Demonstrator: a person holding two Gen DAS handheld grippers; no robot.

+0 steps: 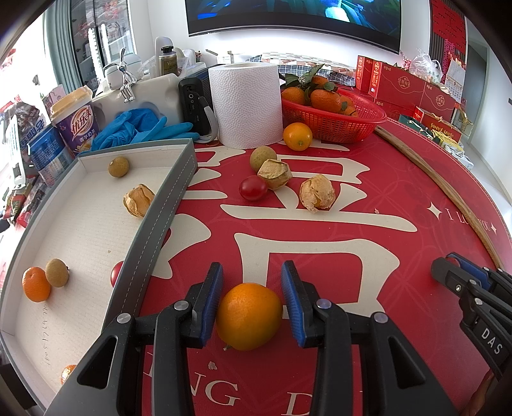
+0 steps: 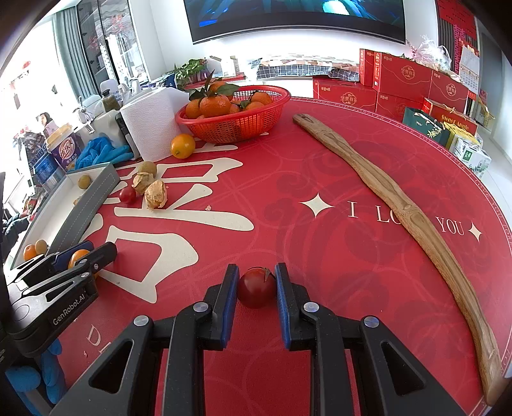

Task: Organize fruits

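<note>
Red mat (image 1: 368, 224), gripped orange (image 1: 249, 315), tomato (image 2: 256, 287)

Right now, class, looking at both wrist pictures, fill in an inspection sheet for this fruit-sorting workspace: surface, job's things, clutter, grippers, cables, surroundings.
Surface: round red table mat with cream lettering.
Job's things: grey-walled tray holding several small fruits; loose on the mat, two husked fruits, a cherry tomato, a longan and a small orange; red basket of tangerines.
Clutter: paper towel roll, blue gloves, drink cup, long wooden stick.
Grippers: left gripper shut on an orange fruit; right gripper shut on a red tomato.
Cables: nothing seen.
Surroundings: wall screen, red gift boxes.
</note>
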